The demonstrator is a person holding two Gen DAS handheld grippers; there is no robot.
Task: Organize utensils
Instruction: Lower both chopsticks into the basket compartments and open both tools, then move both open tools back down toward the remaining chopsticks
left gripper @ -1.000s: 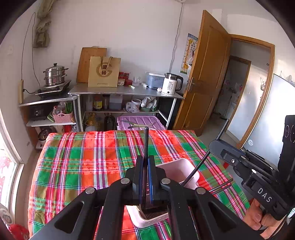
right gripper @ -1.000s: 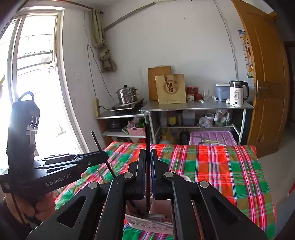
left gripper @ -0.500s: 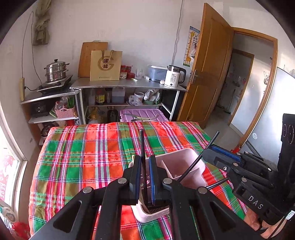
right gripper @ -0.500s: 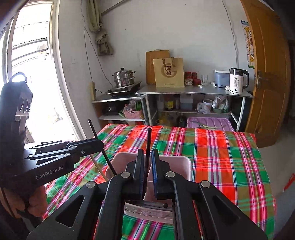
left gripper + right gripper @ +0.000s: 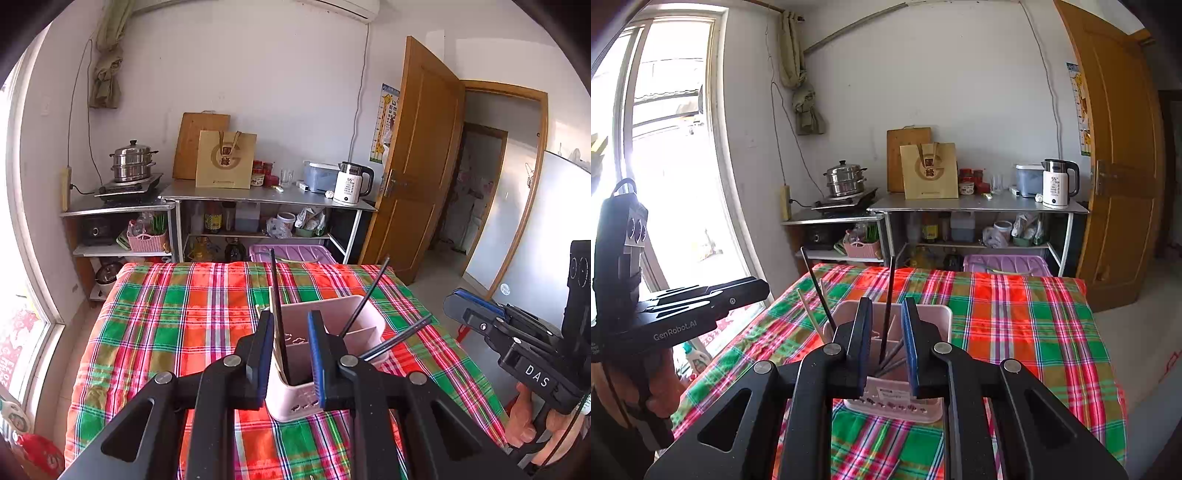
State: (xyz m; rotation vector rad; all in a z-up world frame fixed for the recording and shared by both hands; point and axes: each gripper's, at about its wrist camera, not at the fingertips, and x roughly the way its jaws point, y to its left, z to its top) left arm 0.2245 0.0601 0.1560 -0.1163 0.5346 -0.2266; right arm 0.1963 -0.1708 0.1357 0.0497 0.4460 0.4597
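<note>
On the steel shelf (image 5: 258, 195) against the white wall, a white kettle (image 5: 351, 182) stands at the right end, a brown paper bag (image 5: 225, 160) leans before a cutting board (image 5: 195, 140), and a steamer pot (image 5: 131, 160) sits just left.

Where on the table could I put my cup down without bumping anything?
The checked tablecloth is bare all along the window side, left of the pink utensil holder, and at the far end toward the shelves. Its door side is bare too. It is crowded at the holder, where black chopsticks stick up and both grippers hover.
</note>
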